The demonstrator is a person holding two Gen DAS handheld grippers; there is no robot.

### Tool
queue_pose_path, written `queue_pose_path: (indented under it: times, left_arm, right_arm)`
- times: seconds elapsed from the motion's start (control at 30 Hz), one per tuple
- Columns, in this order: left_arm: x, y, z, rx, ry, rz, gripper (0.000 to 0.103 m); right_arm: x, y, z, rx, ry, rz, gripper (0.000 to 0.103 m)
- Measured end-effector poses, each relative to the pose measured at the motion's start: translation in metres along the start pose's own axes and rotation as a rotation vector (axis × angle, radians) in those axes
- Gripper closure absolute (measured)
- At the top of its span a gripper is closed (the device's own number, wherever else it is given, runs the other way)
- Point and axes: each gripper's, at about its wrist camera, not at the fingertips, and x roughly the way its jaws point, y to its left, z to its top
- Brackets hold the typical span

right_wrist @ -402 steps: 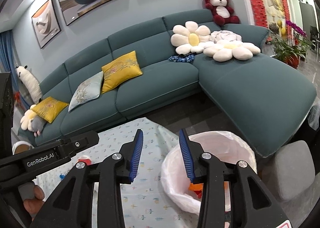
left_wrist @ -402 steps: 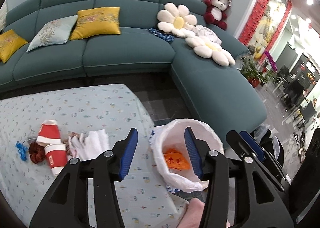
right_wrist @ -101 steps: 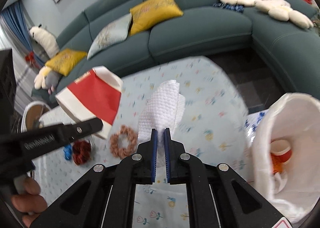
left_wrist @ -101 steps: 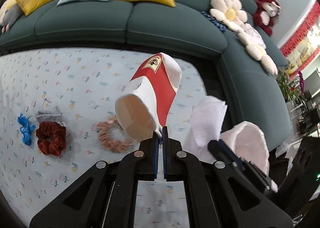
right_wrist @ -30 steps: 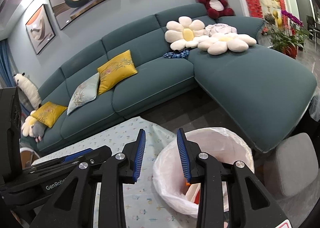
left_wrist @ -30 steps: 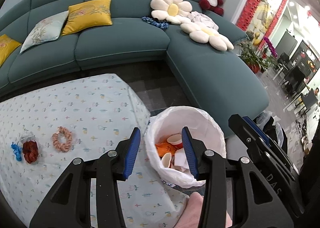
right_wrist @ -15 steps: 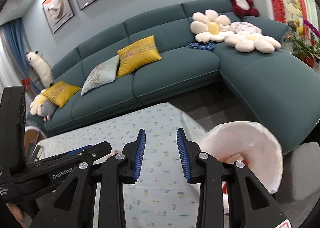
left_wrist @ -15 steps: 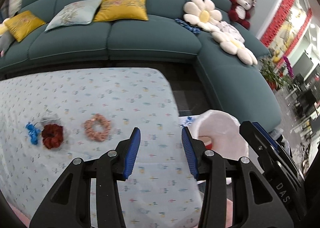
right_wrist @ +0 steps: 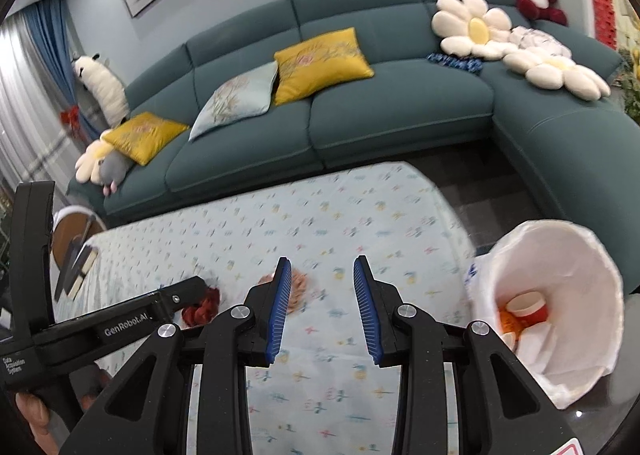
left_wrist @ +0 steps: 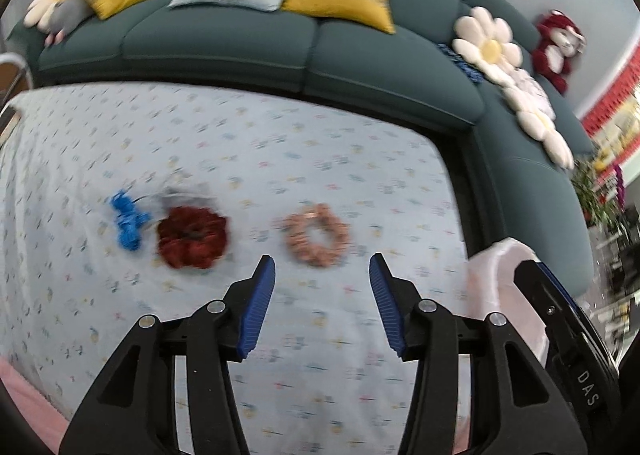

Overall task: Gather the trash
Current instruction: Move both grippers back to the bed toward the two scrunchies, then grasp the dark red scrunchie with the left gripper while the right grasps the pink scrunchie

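A white-lined trash bin (right_wrist: 560,295) stands off the table's right end; a red paper cup (right_wrist: 526,305), orange trash and white tissue lie inside. Its rim shows in the left wrist view (left_wrist: 504,279). My left gripper (left_wrist: 322,287) is open and empty above the floral tablecloth (left_wrist: 240,143), just short of a pink scrunchie (left_wrist: 318,235). A dark red scrunchie (left_wrist: 192,237) and a blue hair tie (left_wrist: 128,221) lie to its left. My right gripper (right_wrist: 320,295) is open and empty over the table, left of the bin.
A teal corner sofa (right_wrist: 360,103) with yellow and pale cushions, flower pillows and a red plush bear runs behind the table. A dark floor gap (right_wrist: 480,175) separates table and sofa. A small round side table (right_wrist: 72,231) stands at the left.
Both grippers have swung left from the bin to over the table. The scrunchies now sit closer before the left gripper. Both stay open and empty.
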Motion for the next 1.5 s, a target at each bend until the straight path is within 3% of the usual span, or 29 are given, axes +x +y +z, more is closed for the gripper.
queue_pose_path:
  times: [0.33,0.47,0.97,1.1,1.2,1.27,1.37,1.5]
  left_arm:
    - [0.040,0.094,0.002,-0.138,0.078,0.101,0.056]
    - [0.059,0.120,0.008,-0.189,0.099,0.124,0.043]
    - [0.120,0.143,0.012,-0.232,0.192,0.128,0.045]
    - [0.121,0.133,0.010,-0.183,0.168,0.151,0.052]
    - [0.123,0.125,0.009,-0.155,0.166,0.154,0.063]
    - [0.123,0.120,0.008,-0.149,0.167,0.146,0.077]
    - [0.123,0.117,0.005,-0.153,0.171,0.132,0.083]
    - [0.114,0.109,0.000,-0.149,0.168,0.113,0.087]
  right_arm:
    - [0.080,0.038,-0.018,-0.039,0.132,0.006,0.071]
    - [0.112,0.046,-0.019,-0.037,0.175,-0.009,0.071]
    - [0.194,0.039,-0.032,-0.032,0.293,-0.070,0.066]
    - [0.203,0.039,-0.040,-0.036,0.307,-0.071,0.066]
    - [0.203,0.042,-0.044,-0.058,0.296,-0.077,0.065]
    - [0.202,0.042,-0.045,-0.063,0.297,-0.080,0.070]
    - [0.201,0.040,-0.047,-0.044,0.310,-0.074,0.089]
    - [0.191,0.036,-0.050,-0.034,0.316,-0.065,0.093]
